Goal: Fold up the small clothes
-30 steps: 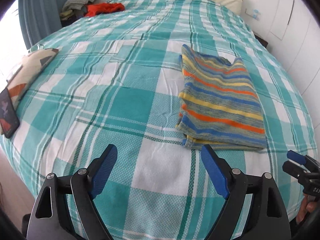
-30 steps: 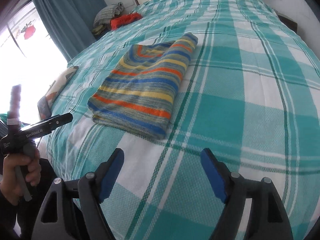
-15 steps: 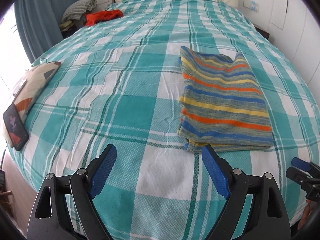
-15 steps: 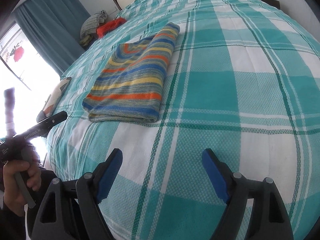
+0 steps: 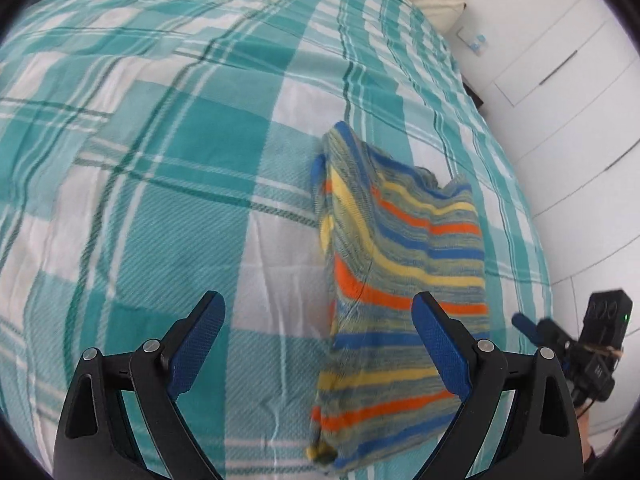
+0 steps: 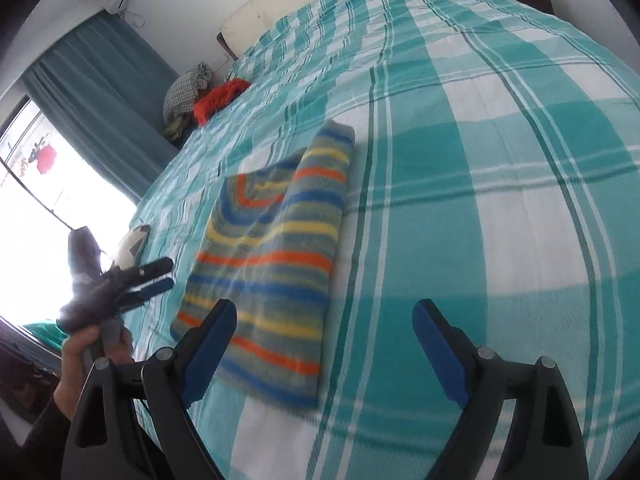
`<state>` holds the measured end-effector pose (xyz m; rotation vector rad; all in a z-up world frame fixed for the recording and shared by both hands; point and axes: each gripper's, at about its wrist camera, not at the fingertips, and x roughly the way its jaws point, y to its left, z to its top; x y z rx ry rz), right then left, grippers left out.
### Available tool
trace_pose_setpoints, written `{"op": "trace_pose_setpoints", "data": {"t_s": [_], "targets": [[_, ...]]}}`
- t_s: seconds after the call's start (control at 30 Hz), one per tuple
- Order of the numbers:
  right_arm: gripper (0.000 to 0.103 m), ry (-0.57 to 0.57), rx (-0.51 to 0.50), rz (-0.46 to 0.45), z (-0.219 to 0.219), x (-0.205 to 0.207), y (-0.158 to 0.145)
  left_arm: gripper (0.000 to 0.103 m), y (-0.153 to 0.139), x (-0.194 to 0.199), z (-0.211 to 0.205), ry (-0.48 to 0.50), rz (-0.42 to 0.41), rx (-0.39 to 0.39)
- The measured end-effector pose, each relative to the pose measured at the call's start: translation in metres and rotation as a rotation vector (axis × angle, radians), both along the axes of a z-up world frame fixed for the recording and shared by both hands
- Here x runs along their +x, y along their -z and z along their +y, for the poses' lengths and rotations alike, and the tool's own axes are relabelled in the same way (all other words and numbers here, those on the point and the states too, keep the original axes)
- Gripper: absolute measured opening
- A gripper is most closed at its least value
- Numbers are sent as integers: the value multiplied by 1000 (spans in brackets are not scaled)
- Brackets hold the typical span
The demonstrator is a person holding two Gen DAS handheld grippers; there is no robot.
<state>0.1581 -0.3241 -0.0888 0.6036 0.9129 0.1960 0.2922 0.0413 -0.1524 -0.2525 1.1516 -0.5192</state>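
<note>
Both grippers have swung in over the bed [image 5: 168, 208] since the earlier frames, so the one folded striped garment [image 5: 404, 280] now reaches under the left gripper [image 5: 318, 334] and the right gripper [image 6: 324, 338]. Two grippers, jaws opening, nothing pinched; garment lies flat on the plaid bedspread. One heap of clothes [image 6: 200, 98] sits at the bed's far corner; no containers seen.
</note>
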Motion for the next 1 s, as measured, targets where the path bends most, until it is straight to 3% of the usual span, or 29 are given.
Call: {"op": "trace_pose_setpoints", "data": {"t_s": [0.07, 0.13, 0.17, 0.2, 0.23, 0.3, 0.37, 0.57, 0.63, 0.67, 0.7, 0.73, 0.77, 0.8, 0.83, 0.87, 0.93, 1.0], "targets": [[89, 6, 105, -2, -6, 36, 12, 95, 15, 13, -21, 50, 31, 38], [85, -37, 223, 64, 2, 70, 40, 92, 24, 14, -35, 74, 20, 63], [67, -56, 254, 105, 12, 82, 54, 73, 25, 12, -41, 81, 8, 71], [54, -92, 263, 107, 26, 90, 60, 27, 26, 9, -49, 106, 8, 62], [42, -149, 245, 104, 43, 96, 63, 14, 29, 9, -55, 132, 43, 39], [32, -191, 124, 95, 70, 99, 58, 14, 22, 4, -61, 123, 16, 80], [26, -170, 94, 73, 70, 98, 42, 14, 4, -2, -63, 125, -25, 69], [25, -191, 49, -135, 53, 71, -59, 14, -92, -25, -74, 170, -185, -58], [25, -189, 41, -173, 42, 64, -89, 16, -109, -27, -84, 182, -197, -72], [25, -182, 45, -178, 36, 62, -98, 26, -109, -26, -89, 185, -188, -71], [25, -168, 53, -170, 28, 59, -103, 48, -101, -25, -98, 185, -172, -56], [29, -143, 56, -147, 20, 57, -100, 67, -85, -23, -108, 175, -148, -5], [41, -115, 49, -107, 11, 54, -91, 87, -64, -23, -113, 148, -135, 80], [54, -86, 19, -53, 0, 51, -77, 79, -44, -28, -110, 128, -130, 162], [82, -38, -62, 8, -11, 45, -60, 72, -24, -36, -108, 124, -119, 237], [88, 13, -167, 73, -21, 36, -45, 64, -10, -48, -99, 119, -106, 282], [88, 63, -302, 149, -38, 6, -27, 66, -2, -76, -79, 95, -121, 297], [89, 73, -353, 171, -50, -25, -23, 83, -13, -108, -66, 61, -191, 346]]}}
